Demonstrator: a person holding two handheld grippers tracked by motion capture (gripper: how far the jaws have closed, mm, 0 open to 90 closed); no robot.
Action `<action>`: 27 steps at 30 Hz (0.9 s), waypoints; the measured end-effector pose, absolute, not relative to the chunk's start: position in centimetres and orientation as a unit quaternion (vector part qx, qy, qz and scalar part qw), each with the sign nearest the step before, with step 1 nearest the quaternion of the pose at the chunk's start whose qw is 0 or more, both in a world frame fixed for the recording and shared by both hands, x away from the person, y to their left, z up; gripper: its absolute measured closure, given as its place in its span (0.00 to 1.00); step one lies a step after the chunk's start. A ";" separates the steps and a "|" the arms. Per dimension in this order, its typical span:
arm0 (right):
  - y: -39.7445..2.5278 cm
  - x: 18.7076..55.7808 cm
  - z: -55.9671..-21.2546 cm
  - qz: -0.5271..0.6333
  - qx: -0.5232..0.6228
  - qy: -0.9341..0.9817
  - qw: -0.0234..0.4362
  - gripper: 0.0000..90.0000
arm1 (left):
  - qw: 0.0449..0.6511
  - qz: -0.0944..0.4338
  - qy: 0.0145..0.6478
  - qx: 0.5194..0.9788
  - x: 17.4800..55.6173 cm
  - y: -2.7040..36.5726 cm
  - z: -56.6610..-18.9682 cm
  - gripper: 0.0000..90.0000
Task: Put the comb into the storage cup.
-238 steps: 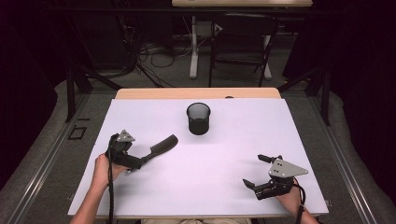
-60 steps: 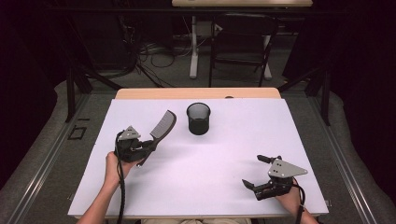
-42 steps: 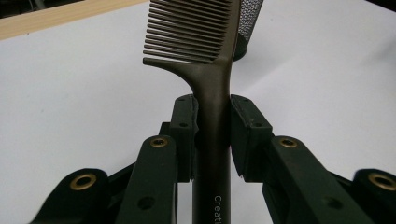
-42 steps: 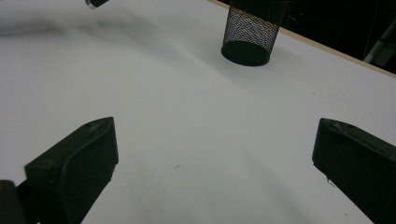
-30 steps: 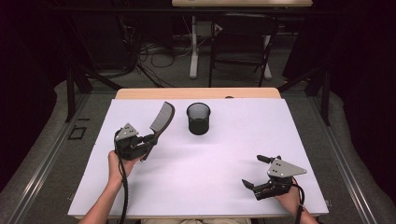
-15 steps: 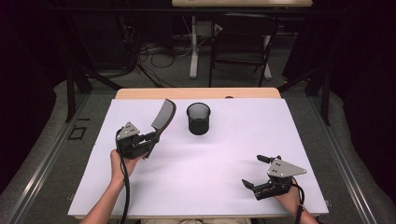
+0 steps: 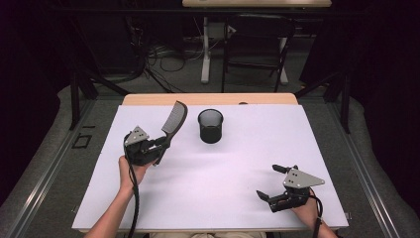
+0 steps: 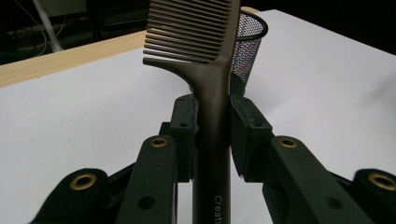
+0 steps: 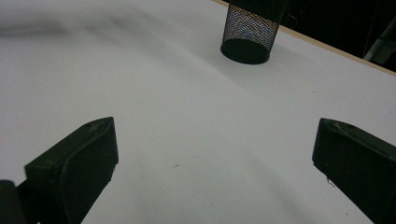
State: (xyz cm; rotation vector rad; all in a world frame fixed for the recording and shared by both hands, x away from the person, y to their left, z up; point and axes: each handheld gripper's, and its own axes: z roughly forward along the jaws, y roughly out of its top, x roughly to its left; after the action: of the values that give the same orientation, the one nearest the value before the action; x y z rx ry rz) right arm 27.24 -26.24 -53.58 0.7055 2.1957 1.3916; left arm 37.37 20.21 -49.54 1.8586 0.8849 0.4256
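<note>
Left tool (image 7: pixel 159 145) clamped on the handle of a dark comb (image 7: pixel 173 121) — jaws pressed against both sides of the handle in the left gripper view (image 8: pixel 211 121). Comb raised off the white worktop (image 7: pixel 223 168), toothed end pointing up and away from the tool. Black mesh cup (image 7: pixel 210 126) stands upright just beyond the comb's teeth, to their right, not touching. Right tool (image 7: pixel 272 182) rests low at the near right of the worktop — jaws spread wide, nothing between them, mesh cup (image 9: pixel 247 30) well ahead of it.
</note>
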 end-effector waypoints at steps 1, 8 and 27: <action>-26.2 27.2 -53.6 0.503 0.256 0.795 0.222 0.00 | 0.496 0.175 0.365 0.768 37.4 20.2 -49.5 0.80; -26.3 27.2 -53.6 0.503 0.258 0.794 0.222 0.00 | 0.499 0.177 0.362 0.767 37.7 19.8 -49.1 0.80; -26.2 27.3 -53.6 0.503 0.256 0.795 0.222 0.00 | 0.509 0.180 0.355 0.763 38.5 19.0 -48.4 0.80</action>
State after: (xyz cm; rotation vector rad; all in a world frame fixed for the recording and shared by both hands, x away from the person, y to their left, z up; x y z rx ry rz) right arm 27.28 -26.25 -53.60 0.7083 2.1960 1.3897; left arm 38.48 19.02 -48.42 1.8389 0.8561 0.4340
